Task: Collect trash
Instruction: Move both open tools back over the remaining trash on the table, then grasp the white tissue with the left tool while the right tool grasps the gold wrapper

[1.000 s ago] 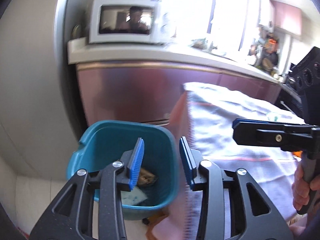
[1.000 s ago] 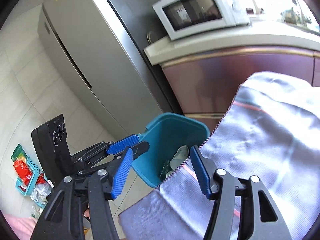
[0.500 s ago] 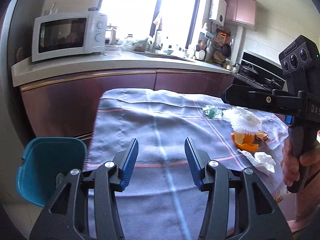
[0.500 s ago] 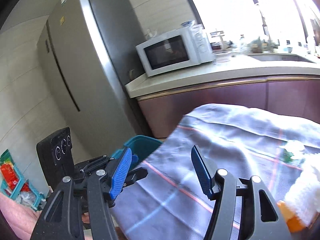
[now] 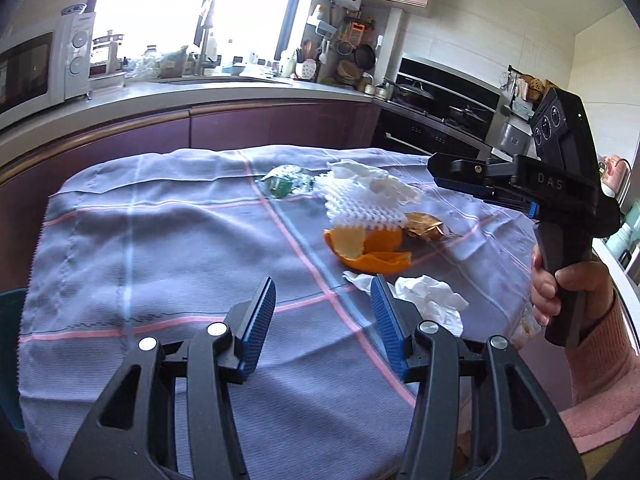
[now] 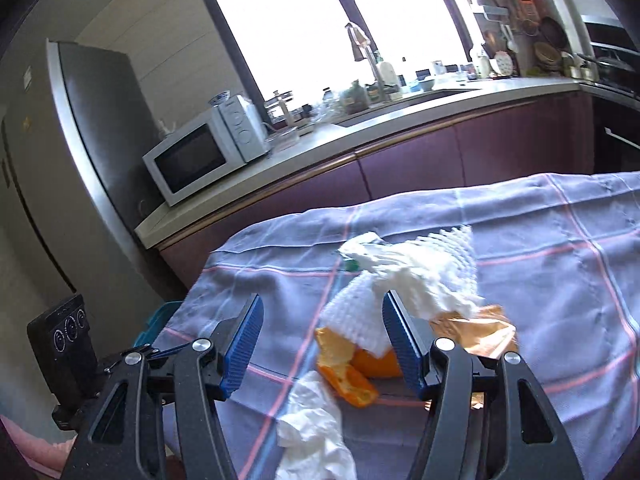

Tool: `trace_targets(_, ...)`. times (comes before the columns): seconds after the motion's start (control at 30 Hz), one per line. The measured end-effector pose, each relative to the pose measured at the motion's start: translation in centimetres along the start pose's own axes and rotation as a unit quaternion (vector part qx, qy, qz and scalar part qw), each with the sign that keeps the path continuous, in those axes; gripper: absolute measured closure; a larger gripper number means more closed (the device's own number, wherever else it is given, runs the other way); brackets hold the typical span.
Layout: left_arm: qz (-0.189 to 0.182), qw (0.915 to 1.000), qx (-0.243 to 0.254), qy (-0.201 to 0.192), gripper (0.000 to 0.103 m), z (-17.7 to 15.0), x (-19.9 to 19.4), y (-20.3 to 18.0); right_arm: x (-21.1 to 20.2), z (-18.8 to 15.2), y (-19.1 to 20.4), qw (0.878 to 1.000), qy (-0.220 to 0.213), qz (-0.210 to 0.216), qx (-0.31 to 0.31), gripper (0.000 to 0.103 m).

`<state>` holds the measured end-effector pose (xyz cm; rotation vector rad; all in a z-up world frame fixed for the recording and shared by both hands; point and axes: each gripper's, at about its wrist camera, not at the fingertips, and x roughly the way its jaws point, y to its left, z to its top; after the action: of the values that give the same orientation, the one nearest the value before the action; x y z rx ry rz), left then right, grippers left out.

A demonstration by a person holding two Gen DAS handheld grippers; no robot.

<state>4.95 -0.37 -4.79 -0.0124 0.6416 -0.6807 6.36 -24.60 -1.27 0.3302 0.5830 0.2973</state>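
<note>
Kitchen counters and a bright window frame a table under a lilac checked cloth point(image 5: 168, 240), where orange peel point(image 5: 370, 248), white foam netting point(image 5: 362, 208) and a crumpled tissue point(image 5: 430, 298) lie toward its right edge. Left gripper point(image 5: 323, 320), its jaws just opened wider, and right gripper point(image 6: 322, 344) hover spread and empty. A teal bin point(image 6: 157, 320) peeks beyond the cloth's left edge.

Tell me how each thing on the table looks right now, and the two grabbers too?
left gripper: open, empty; jaws have just been opening
right gripper: open, empty
orange peel: torn, lying on the tablecloth
tissue: crumpled
foam net: lying on the peel
brown wrapper: crumpled
</note>
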Motion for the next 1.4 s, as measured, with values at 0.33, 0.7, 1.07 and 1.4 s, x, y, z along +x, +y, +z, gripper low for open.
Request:
trace_targets(0.33, -0.048, 0.9974, 0.01, 0.053, 0.054, -0.7, 3.5, -3.4, -1.9, -1.8, -5.3, 0.997, -0.008, -0.051, 0.052, 0.043)
trace_targets(0.7, -0.079, 0.992, -0.019, 0.096, 0.05, -1.1, 5.6, -3.7, -0.5, -3.2, -9.3, 0.993, 0.016, -0.064, 0.097, 0.037)
trace_targets(1.07, -0.097, 0.9866, -0.052, 0.121, 0.051, -0.9, 8.0, -3.5, 0.9, -3.8, -10.5, 0.991, 0.033, -0.039, 0.127, 0.034)
trace_targets(1.4, -0.127, 0.9789, -0.09, 0.133, 0.074, -0.3, 9.8, -2.5, 1.2, -4.1, -10.5, 0.99, 0.046, -0.016, 0.131, 0.057)
